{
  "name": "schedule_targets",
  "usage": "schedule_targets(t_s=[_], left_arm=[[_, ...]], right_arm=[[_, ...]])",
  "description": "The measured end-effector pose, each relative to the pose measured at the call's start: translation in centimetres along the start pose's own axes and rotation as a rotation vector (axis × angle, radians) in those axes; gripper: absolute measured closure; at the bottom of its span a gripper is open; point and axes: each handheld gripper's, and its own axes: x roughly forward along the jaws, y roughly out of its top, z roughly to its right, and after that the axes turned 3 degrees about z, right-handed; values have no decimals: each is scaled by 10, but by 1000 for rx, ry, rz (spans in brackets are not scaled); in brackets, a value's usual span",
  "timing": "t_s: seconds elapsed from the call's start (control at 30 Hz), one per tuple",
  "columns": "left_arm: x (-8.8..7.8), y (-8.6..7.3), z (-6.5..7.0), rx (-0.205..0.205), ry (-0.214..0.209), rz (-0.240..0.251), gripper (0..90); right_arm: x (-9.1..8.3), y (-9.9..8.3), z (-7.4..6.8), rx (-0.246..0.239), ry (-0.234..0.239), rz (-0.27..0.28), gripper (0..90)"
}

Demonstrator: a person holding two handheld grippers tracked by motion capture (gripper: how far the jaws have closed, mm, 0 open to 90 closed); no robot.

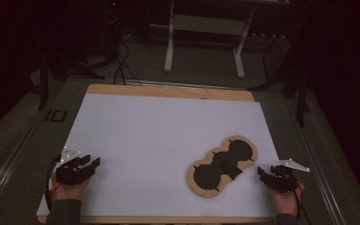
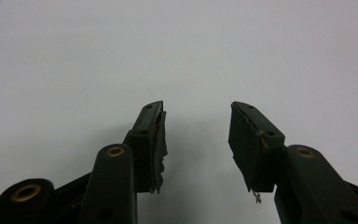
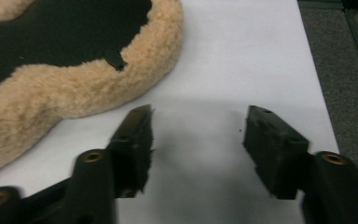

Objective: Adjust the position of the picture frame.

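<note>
A wooden surface (image 1: 168,91) is filling the middle of the high view, its bare wood showing as a strip along the upper edge. A white sheet (image 1: 159,140) is lying flat over nearly all of it. A peanut-shaped pad (image 1: 222,165), black inside with a tan fleecy rim, is lying on the sheet at the lower right of the frame, its long axis slanting up toward the right.
</note>
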Motion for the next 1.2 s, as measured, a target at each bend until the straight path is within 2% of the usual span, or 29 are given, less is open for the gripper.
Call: schedule_targets(t_s=[0.07,0.13,0.17,0.27,0.33,0.37,0.47,0.53,0.6,0.67,0.7,0.77,0.8,0.83,0.87,0.9,1.07,1.13,1.2], left_arm=[[-3,1,0,-9,-11,15,552],[-5,3,1,-23,-20,5,563],[-5,4,3,-15,-28,1,563],[-5,5,10,43,-28,-8,546],[-2,6,16,75,-56,-15,547],[-1,6,19,97,-48,-20,547],[2,7,25,130,-50,-27,519],[2,7,26,125,-41,-26,520],[3,8,25,102,-49,-23,521],[3,8,23,84,-69,-16,551],[1,8,21,55,-107,-5,569],[0,8,20,50,-117,3,609],[-2,8,19,48,-122,13,637],[-2,8,19,48,-122,13,658],[-3,8,18,48,-123,16,664],[-3,8,19,52,-117,17,668],[-1,7,22,109,-108,12,671],[-1,7,22,132,-117,7,668],[-2,7,22,135,-106,15,669]], right_arm=[[0,1,0,0,8,1,463],[0,1,-1,-9,10,-2,471],[0,1,-2,-15,14,-4,477],[-2,2,-6,-35,26,8,503],[-2,2,-6,-41,28,8,512],[-2,2,-7,-47,32,8,522],[-3,2,-9,-51,86,18,574],[-3,3,-10,-58,99,19,591],[-4,4,-14,-68,126,19,626],[-4,5,-18,-84,166,18,689],[-4,5,-20,-89,174,13,719],[-4,5,-21,-94,187,8,752],[-3,5,-24,-98,216,-3,833],[-3,5,-24,-98,216,-3,833],[-2,4,-28,-122,230,-15,887],[-1,4,-30,-133,227,-23,897],[1,5,-37,-142,237,-36,900],[3,5,-41,-150,241,-46,900],[4,5,-42,-152,238,-50,900]])
